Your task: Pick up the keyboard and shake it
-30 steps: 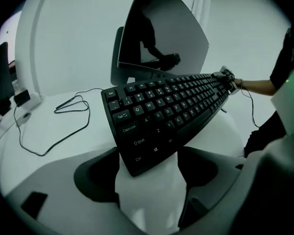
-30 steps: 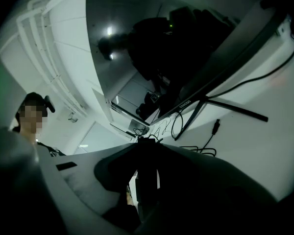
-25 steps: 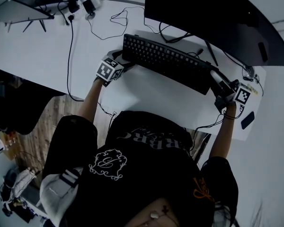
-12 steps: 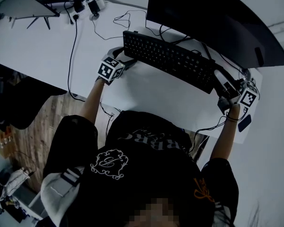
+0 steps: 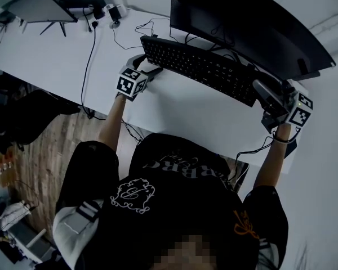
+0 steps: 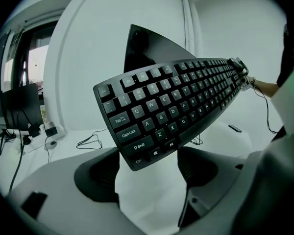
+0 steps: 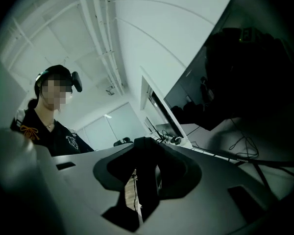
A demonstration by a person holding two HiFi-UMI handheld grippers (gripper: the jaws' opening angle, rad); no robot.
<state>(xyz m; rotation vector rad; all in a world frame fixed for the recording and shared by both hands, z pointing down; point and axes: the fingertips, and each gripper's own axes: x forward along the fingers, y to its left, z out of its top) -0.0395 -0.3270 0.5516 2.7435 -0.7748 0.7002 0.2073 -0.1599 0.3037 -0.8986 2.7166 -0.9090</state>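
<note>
A black keyboard hangs above the white desk, in front of the monitor. My left gripper is shut on its left end. In the left gripper view the Ctrl corner of the keyboard sits between the two pads of the left gripper, keys facing me. My right gripper holds the right end. In the right gripper view the keyboard shows edge-on as a dark slab clamped in the right gripper, whose jaws have just been opening a little around it.
A large dark curved monitor stands right behind the keyboard. Cables and an adapter lie on the desk's left part, near a dark flat device. A small dark object lies at the desk's right edge. Wooden floor lies below.
Both grippers have risen with the keyboard, which now hangs higher and closer to the monitor. The right gripper has rolled and moved outward to the right.
</note>
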